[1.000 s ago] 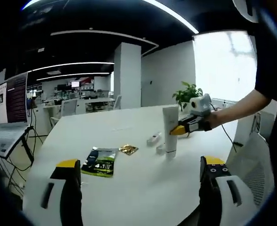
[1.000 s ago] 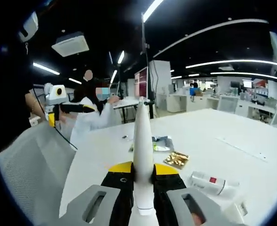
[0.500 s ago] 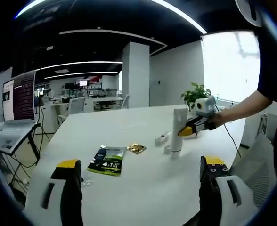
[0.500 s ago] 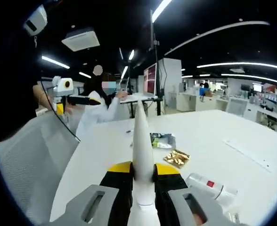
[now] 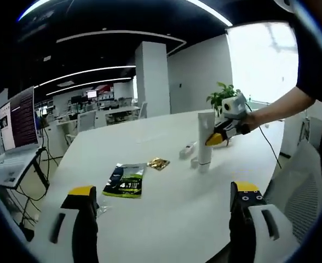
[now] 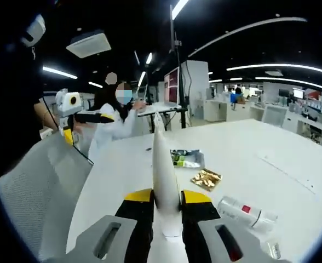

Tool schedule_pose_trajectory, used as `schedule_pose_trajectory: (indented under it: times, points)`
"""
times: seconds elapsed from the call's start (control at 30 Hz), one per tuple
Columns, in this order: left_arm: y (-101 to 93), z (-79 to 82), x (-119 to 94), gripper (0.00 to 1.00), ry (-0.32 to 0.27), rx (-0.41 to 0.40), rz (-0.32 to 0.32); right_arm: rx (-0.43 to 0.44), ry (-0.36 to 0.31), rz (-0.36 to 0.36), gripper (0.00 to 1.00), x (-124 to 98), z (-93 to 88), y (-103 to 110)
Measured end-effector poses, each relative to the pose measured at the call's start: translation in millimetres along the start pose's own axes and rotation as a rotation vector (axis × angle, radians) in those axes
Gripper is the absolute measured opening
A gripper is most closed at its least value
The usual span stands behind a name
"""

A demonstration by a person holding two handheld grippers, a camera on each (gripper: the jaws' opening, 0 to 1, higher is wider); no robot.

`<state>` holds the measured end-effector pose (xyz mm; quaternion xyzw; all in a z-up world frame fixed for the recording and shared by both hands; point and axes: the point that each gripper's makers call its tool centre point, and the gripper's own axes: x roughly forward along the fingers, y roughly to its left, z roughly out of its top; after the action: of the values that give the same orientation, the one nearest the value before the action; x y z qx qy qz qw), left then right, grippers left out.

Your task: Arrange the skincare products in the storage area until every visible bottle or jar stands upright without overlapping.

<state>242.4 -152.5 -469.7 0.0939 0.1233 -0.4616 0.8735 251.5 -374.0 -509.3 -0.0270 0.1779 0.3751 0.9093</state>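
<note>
A tall white tube (image 5: 205,139) stands upright on the white table (image 5: 166,208), and my right gripper (image 5: 222,135) is shut on it from the right. In the right gripper view the same tube (image 6: 163,164) rises between the shut yellow-tipped jaws of that gripper (image 6: 165,200). A small white bottle (image 5: 187,148) lies on its side behind the tube, and a small cap-like piece (image 5: 194,163) sits beside the tube's foot. The lying bottle (image 6: 243,211) has a red mark. My left gripper (image 5: 164,219) hangs open over the near table edge, holding nothing; it also shows far left (image 6: 79,118).
A green sachet (image 5: 124,179) and a gold sachet (image 5: 158,163) lie flat left of the tube. A potted plant (image 5: 221,98) stands behind my right gripper. A laptop (image 5: 13,131) sits on a stand at the left. A mesh chair (image 6: 35,192) and a seated person (image 6: 114,118) are nearby.
Both views have shifted a little with the hands. The right gripper still holds the tube upright on the table, and the left gripper stays open.
</note>
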Motion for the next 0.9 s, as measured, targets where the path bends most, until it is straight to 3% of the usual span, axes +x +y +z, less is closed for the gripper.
schedule_pose_trajectory:
  times: [0.4,0.5,0.67,0.9]
  points:
    - [6.8,-7.9,-0.6,0.97,0.027,-0.001,0.021,0.073,0.062,-0.04,0.29,-11.2,-11.1,1.0]
    - [7.4,-8.0,-1.1,0.97,0.025,0.002,0.023,0.137,0.077,-0.093,0.36,-18.1,-17.3,1.5]
    - [5.7,-9.0,-1.6,0.95,0.029,0.01,0.016,0.153,0.114,-0.134,0.53,-26.8,-28.4,9.8]
    - [6.7,-11.1,-1.7,0.91,0.038,0.002,0.009,0.218,0.094,-0.252,0.63,-45.5,-37.7,22.7]
